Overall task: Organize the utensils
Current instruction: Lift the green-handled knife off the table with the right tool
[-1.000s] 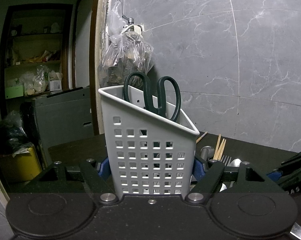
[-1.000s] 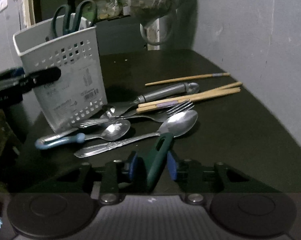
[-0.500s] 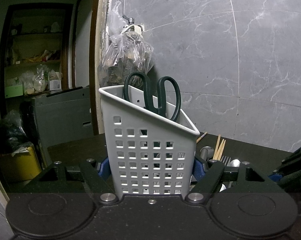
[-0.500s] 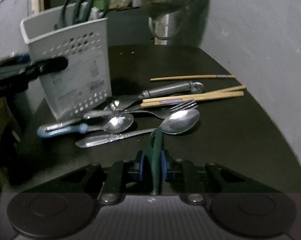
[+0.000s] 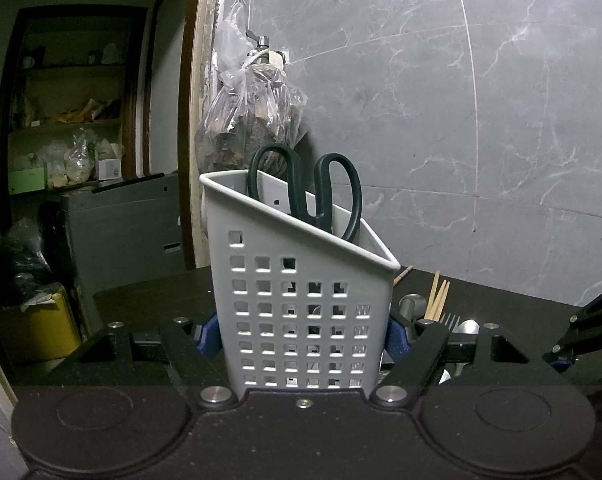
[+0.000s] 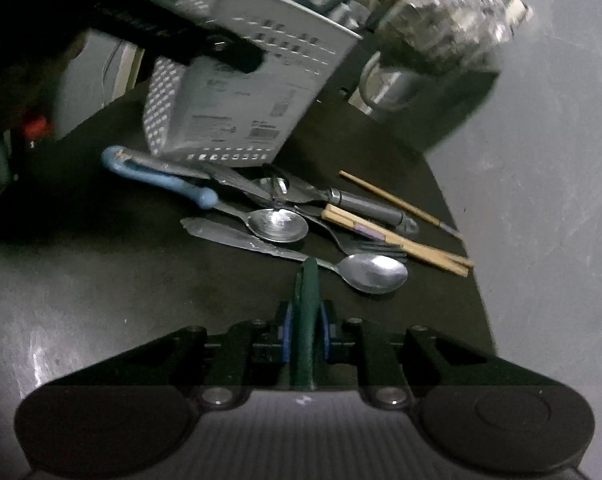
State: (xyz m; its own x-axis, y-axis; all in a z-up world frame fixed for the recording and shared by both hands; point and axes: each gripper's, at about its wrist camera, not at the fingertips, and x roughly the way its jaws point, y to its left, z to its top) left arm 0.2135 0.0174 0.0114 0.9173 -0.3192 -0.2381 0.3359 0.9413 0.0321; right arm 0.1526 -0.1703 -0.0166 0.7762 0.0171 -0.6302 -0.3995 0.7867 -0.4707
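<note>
The left gripper (image 5: 305, 336) is clamped on the lower walls of the white perforated plastic utensil caddy (image 5: 301, 292), one blue pad pressed against each side, so the caddy stands upright between the fingers on the dark counter (image 5: 149, 300). A pair of dark green-handled scissors (image 5: 305, 188) stands inside it, handle loops above the rim and blades hidden behind the perforated wall.

The right gripper (image 6: 305, 332) is closed tight on a dark green utensil handle (image 6: 307, 320), which runs forward between the blue pads; whatever the handle belongs to is cut off below the gripper body and cannot be made out.

Beyond the handle's tip, loose cutlery lies in a heap near the counter's far edge by the grey marble-patterned wall (image 5: 481, 120): a large steel spoon (image 6: 371, 272), a smaller steel spoon (image 6: 277, 224), a blue-handled utensil (image 6: 161, 176), wooden chopsticks (image 6: 397, 240) and a grey-handled tool (image 6: 373, 210). A fork under the chopsticks is largely covered. The right wrist view is tilted and blurred, so the caddy's label is unreadable.
</note>
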